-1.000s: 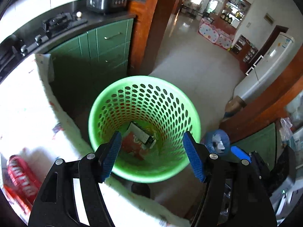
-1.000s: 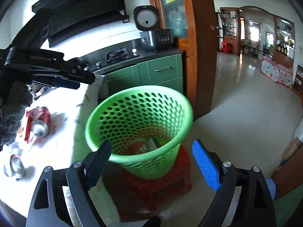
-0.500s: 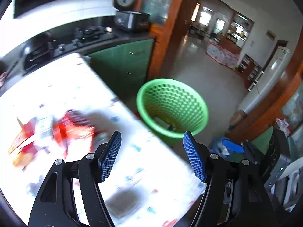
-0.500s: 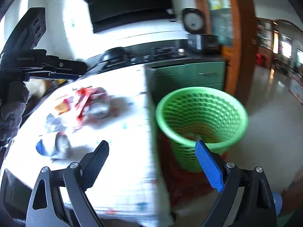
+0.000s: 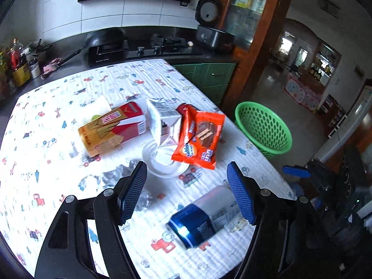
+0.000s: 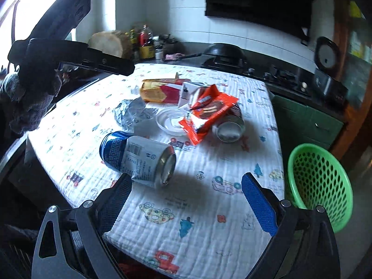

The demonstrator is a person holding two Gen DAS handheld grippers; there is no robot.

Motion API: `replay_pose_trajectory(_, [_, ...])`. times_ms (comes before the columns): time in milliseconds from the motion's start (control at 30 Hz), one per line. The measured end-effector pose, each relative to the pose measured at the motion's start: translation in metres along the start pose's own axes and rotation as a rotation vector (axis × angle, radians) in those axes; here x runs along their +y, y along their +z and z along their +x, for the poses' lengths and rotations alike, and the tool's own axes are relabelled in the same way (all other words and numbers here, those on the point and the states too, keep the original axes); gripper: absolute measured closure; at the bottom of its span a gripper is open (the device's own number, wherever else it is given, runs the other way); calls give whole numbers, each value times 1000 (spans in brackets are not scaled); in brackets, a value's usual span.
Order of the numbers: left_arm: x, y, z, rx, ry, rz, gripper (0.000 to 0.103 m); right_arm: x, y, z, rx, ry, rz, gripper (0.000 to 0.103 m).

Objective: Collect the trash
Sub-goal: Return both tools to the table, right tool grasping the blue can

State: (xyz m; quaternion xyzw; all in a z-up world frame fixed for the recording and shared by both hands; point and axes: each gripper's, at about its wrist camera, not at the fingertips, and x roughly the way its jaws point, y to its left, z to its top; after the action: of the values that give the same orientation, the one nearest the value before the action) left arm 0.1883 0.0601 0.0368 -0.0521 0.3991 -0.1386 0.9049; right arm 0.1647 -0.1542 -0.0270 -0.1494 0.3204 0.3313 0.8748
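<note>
Trash is seen scattered on the patterned tablecloth [image 5: 58, 139] in the left wrist view: a red and yellow carton [image 5: 111, 127] lies on its side, a white carton [image 5: 162, 121] stands tilted just beside it, and an orange snack wrapper [image 5: 200, 139] leans on the white carton. A white plastic lid [image 5: 162, 162] and crumpled foil [image 5: 116, 174] are placed nearer, and a blue and white can [image 5: 204, 216] lies on its side close to the left gripper [image 5: 187, 193], whose jaws are spread with nothing between the pads. The green basket [image 5: 265, 127] is seen beyond the table edge, on the right. In the right wrist view, the same can [image 6: 139, 158] lies just ahead of the right gripper [image 6: 186, 202]; its jaws have just been opening and are spread wide, empty. A second can [image 6: 230, 127] is partly covered by the wrapper [image 6: 207, 111]. The basket [image 6: 318, 181] stands lower, beside the table, at the right.
</note>
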Motion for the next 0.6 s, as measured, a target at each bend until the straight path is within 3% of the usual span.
replay_pose_trajectory(367, [63,-29,-17,-3,99,-87,32,56,26,62,170,141,-478,11])
replay_pose_trajectory(600, [88,-45,-6,38,118,-123,32,79,23,97,240,153,-716,11])
